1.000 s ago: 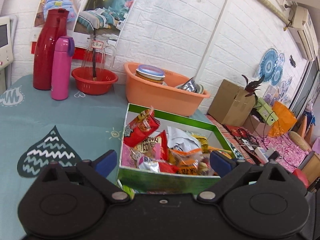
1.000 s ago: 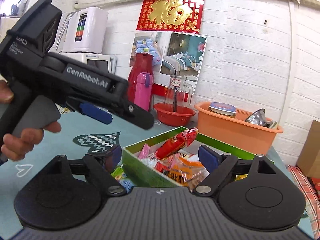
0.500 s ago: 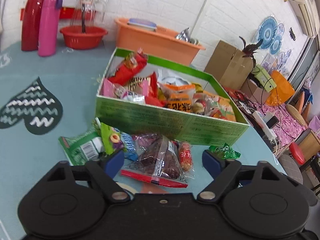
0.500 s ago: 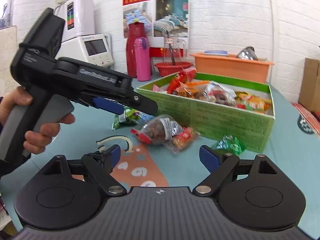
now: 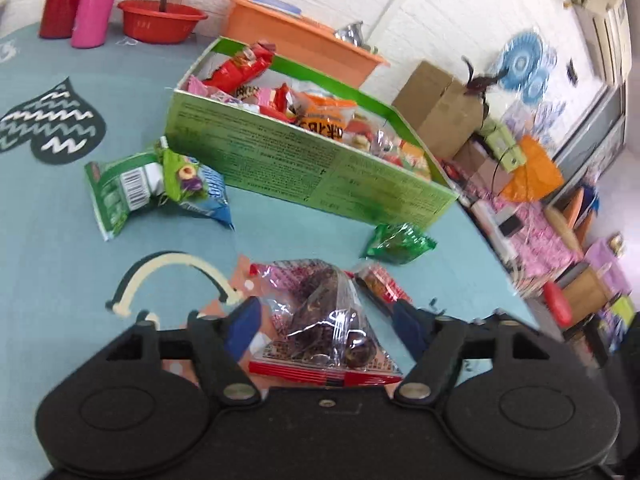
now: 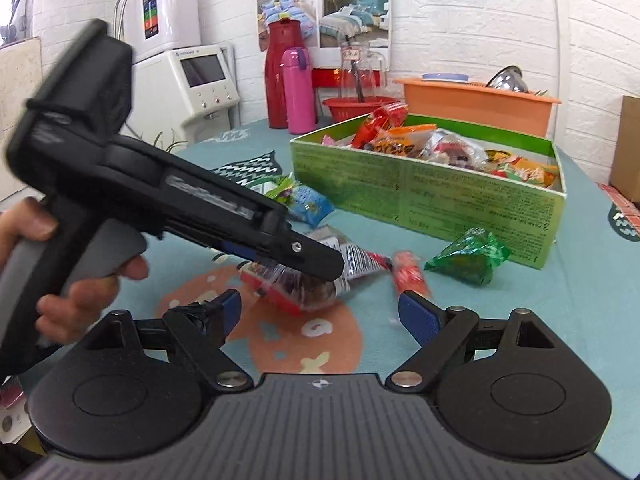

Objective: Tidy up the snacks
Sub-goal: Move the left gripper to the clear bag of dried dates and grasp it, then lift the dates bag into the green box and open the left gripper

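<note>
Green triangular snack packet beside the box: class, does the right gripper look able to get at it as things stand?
Probably yes. The green triangular packet lies alone on the tablecloth, ahead and to the right of the open right gripper. The left gripper sits over the clear bag of dark snacks, off that path.

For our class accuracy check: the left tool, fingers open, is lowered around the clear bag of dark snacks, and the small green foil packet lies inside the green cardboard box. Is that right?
Not quite. The small green foil packet lies on the teal tablecloth outside the green cardboard box, near its corner; both wrist views show this. The rest holds: the left tool is open around the clear bag of dark snacks.
</note>
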`<move>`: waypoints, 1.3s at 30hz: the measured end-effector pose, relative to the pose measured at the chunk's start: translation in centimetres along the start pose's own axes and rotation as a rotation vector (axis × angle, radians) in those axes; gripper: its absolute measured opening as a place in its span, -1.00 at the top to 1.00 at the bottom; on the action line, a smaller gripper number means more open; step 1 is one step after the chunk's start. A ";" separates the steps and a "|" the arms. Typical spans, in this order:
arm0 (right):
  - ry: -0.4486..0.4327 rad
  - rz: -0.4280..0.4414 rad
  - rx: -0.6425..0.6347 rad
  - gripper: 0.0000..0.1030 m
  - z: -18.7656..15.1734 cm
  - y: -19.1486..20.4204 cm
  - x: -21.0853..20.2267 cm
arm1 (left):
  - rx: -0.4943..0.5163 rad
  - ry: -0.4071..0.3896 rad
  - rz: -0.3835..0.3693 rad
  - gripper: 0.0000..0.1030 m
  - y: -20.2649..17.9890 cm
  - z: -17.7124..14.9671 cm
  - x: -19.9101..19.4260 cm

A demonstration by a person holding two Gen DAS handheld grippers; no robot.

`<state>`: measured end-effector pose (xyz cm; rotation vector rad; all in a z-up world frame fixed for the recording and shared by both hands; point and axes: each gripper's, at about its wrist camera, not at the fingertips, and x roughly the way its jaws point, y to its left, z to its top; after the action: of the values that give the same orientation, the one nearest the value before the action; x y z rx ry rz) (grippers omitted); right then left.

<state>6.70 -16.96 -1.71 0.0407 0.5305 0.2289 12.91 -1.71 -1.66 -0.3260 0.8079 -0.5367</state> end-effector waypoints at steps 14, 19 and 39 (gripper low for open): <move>0.021 0.045 0.120 -1.00 0.5 0.0 1.5 | -0.081 0.047 -0.059 -0.69 1.5 -0.3 -0.3; 0.029 0.050 0.146 -1.00 0.6 -0.5 2.2 | -0.076 0.051 -0.060 -0.56 1.5 -0.3 0.4; -0.196 -0.038 0.019 -0.53 5.2 -1.7 -1.4 | 0.106 -0.117 -0.075 -0.23 -4.3 5.0 -2.5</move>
<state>8.52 -18.84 3.26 0.0710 0.3383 0.1801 13.86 -3.48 5.14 -0.2879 0.6532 -0.6227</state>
